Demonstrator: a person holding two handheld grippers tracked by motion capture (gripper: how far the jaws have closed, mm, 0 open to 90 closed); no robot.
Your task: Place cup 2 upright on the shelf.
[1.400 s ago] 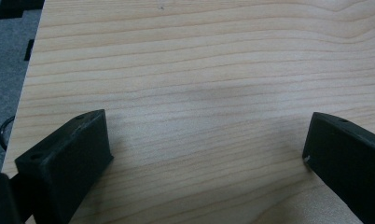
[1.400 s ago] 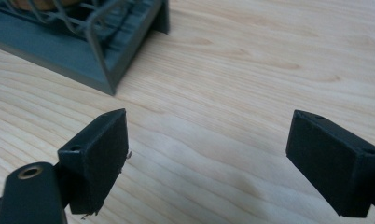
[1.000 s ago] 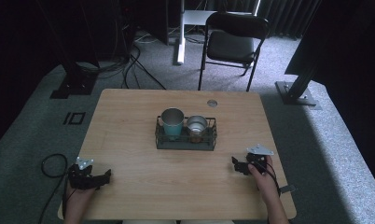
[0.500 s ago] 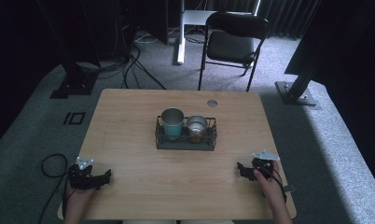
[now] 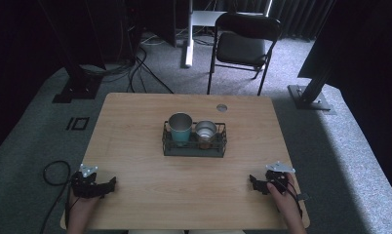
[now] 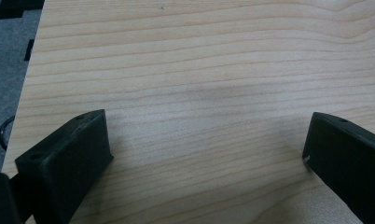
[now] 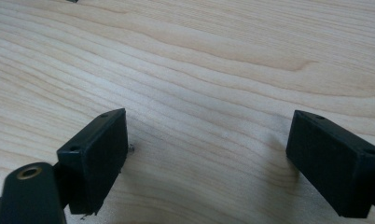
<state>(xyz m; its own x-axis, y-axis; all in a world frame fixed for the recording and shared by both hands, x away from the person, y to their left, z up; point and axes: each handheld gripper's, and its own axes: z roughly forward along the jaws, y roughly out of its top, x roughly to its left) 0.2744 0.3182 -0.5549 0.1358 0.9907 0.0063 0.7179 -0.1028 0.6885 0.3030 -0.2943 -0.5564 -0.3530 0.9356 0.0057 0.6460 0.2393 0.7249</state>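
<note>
Both tongs rest low on the worktop [image 5: 135, 122], jaws spread wide and empty: left tongs [image 5: 108, 184], right tongs [image 5: 255, 184]. Ahead and between them, well apart from each, a wire basket [image 5: 194, 148] holds a teal cup [image 5: 180, 129] and a metal cup [image 5: 205, 133]. Likely a resting pose; any next move calls for a forward reach.

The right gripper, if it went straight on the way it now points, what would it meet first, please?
The right gripper points leftward across the near part of the table, jaws open and empty. The way looks free over bare wood; the wire basket sits farther back, off that line. Eventually it might near the left gripper, though depth is unclear.
</note>
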